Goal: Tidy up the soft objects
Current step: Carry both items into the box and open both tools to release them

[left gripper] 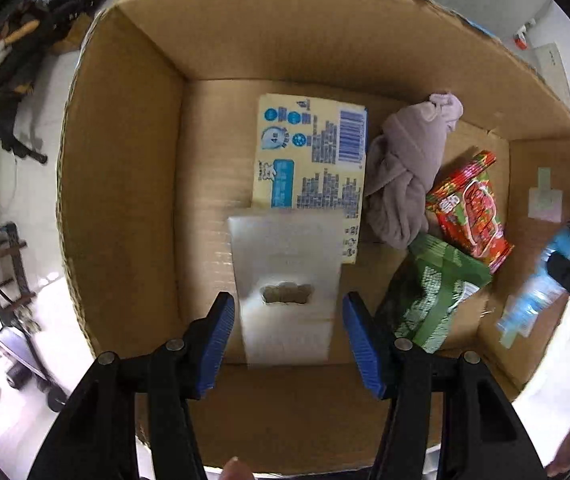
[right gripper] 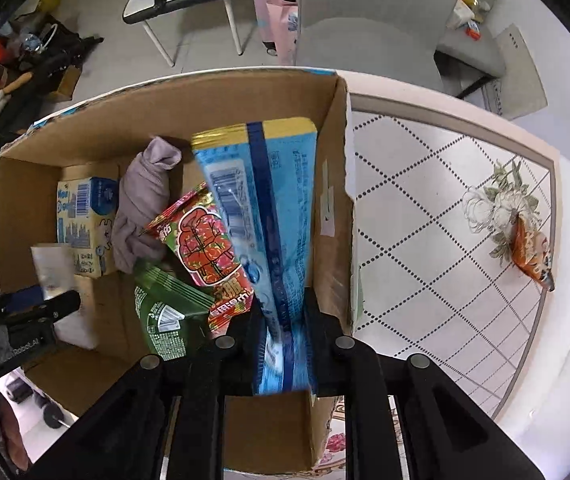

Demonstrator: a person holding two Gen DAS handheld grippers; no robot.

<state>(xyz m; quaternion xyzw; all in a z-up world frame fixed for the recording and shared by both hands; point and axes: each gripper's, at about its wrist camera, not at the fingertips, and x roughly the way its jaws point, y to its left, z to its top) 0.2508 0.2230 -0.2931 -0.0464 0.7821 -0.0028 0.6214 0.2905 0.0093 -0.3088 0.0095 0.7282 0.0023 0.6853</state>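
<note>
An open cardboard box point(left gripper: 125, 168) holds a yellow-and-blue tissue pack point(left gripper: 309, 152), a knotted mauve cloth point(left gripper: 405, 176), a red snack bag point(left gripper: 473, 208) and a green snack bag point(left gripper: 437, 296). My left gripper point(left gripper: 288, 298) points down into the box. A blurred white pack point(left gripper: 285, 256) with a handle hole lies between its blue pads point(left gripper: 221, 332), with a thin gap on each side. My right gripper point(right gripper: 283, 312) hangs over the box's right side point(right gripper: 333, 200). A long blue snack bag point(right gripper: 261, 200) runs between its parted fingers, blurred at the near end.
An orange snack bag point(right gripper: 533, 252) lies on the diamond-patterned tablecloth point(right gripper: 425, 240) right of the box. A grey chair point(right gripper: 365, 40) and a pink suitcase point(right gripper: 269, 4) stand beyond it. Dark clutter point(right gripper: 37, 60) covers the floor at the left.
</note>
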